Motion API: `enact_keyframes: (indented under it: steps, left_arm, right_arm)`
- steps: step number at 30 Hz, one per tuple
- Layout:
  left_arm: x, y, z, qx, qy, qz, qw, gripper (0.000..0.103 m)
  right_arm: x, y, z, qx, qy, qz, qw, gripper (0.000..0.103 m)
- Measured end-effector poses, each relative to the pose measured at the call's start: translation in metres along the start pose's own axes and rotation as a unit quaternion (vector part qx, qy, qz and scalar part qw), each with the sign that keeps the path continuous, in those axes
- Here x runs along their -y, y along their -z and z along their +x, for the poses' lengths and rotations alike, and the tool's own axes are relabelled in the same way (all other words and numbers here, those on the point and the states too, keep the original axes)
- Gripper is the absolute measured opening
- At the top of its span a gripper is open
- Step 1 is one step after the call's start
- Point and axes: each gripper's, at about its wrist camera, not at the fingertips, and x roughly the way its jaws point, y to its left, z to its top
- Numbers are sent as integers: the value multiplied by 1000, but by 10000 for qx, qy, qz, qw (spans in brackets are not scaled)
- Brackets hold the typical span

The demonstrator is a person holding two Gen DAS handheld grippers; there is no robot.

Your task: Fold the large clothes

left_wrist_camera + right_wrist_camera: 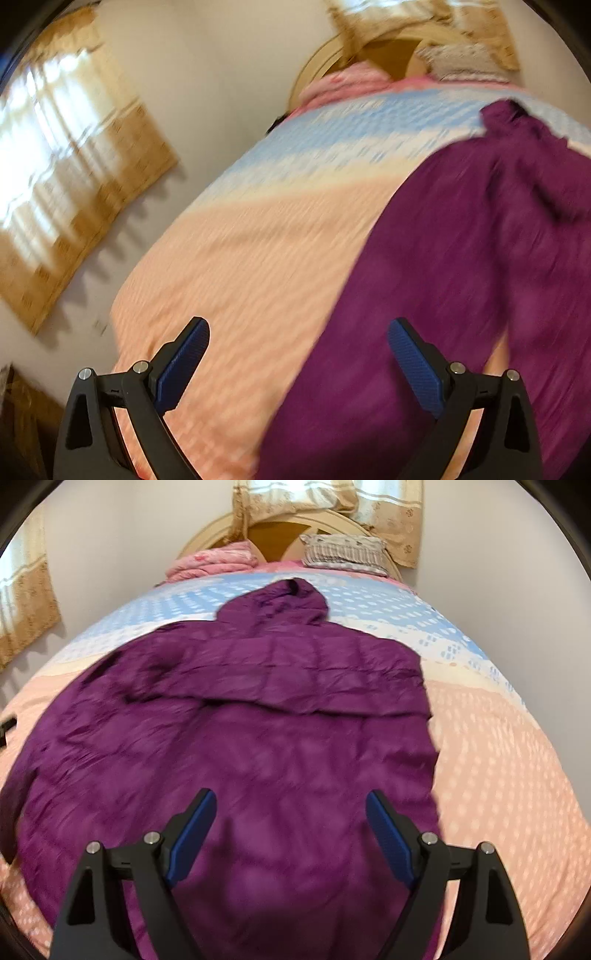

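Right wrist view: right gripper (291,832), jaws spread wide, nothing between the blue pads (388,845); it hangs above the lower part of the jacket (258,746) without touching it. Jacket: purple, quilted, hooded, lying flat on the bed (509,775); hood (284,602) at 12 o'clock toward the headboard (280,539), one sleeve folded across the chest, hem toward 6 o'clock under the gripper. Bedcover: peach with white dots near the camera, blue with white dots farther off. Pink quilt (214,563) at 11 o'clock, grey patterned pillow (343,550) at 1 o'clock, both against the headboard. Beige curtains (391,513) above.

Left wrist view, motion-blurred: left gripper (298,354), jaws spread, empty, over the peach bedcover (240,266) just beside the jacket's (461,258) left edge. Jacket fills 3 to 5 o'clock, its hood (506,118) at 1 o'clock. Curtained window (66,155) at 9 o'clock; white wall (221,74) between it and the bed.
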Motion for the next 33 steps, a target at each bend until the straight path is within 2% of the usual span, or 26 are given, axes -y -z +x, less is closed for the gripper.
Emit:
enact_keyframes:
  steps: [2, 5, 9, 13, 15, 16, 17, 19, 21, 23, 25, 28, 33]
  left_arm:
    - [-20, 25, 3, -252, -14, -109, 9996, 98]
    - [-36, 52, 1, -488, 155, -378, 9980, 98]
    - [-32, 67, 5, -821, 767, -656, 9915, 98]
    - [-17, 72, 10, -869, 970, -670, 9892, 96]
    - [-18, 75, 11, -840, 1215, -752, 9862, 61]
    - [-19, 74, 10, -816, 1428, -761, 9834, 28]
    - [-20, 71, 7, -805, 1429, -697, 9840, 11]
    - [-26, 66, -1, -648, 1243, -627, 9881, 3]
    - [-38, 57, -9, -420, 986, -617, 9923, 0]
    - [-55, 44, -17, -105, 567, -609, 9965, 0]
    - [-77, 30, -19, 96, 223, -700, 9972, 0]
    - [-94, 11, -18, 289, -68, -660, 9974, 0]
    - [-98, 11, -17, 56, 425, -753, 9962, 0]
  right_arm:
    - [-12, 7, -6, 78, -74, -32, 9999, 85]
    - [-28, 15, -17, 171, -189, -44, 9997, 85]
    - [-44, 18, -28, 263, -289, -101, 9992, 85]
    - [-52, 21, -36, 334, -321, -90, 9989, 85]
    - [-51, 23, -39, 370, -325, -19, 9988, 85]
    - [-50, 23, -39, 386, -328, 20, 9987, 85]
    - [-49, 23, -40, 402, -323, 49, 9987, 85]
    - [-45, 22, -40, 435, -310, 132, 9985, 85]
    - [-40, 22, -42, 475, -314, 230, 9981, 85]
    - [-33, 22, -44, 511, -302, 307, 9978, 85]
    - [-25, 23, -45, 548, -260, 397, 9974, 85]
    - [-13, 23, -44, 547, -227, 573, 9966, 85]
    - [-1, 23, -45, 536, -179, 696, 9960, 85]
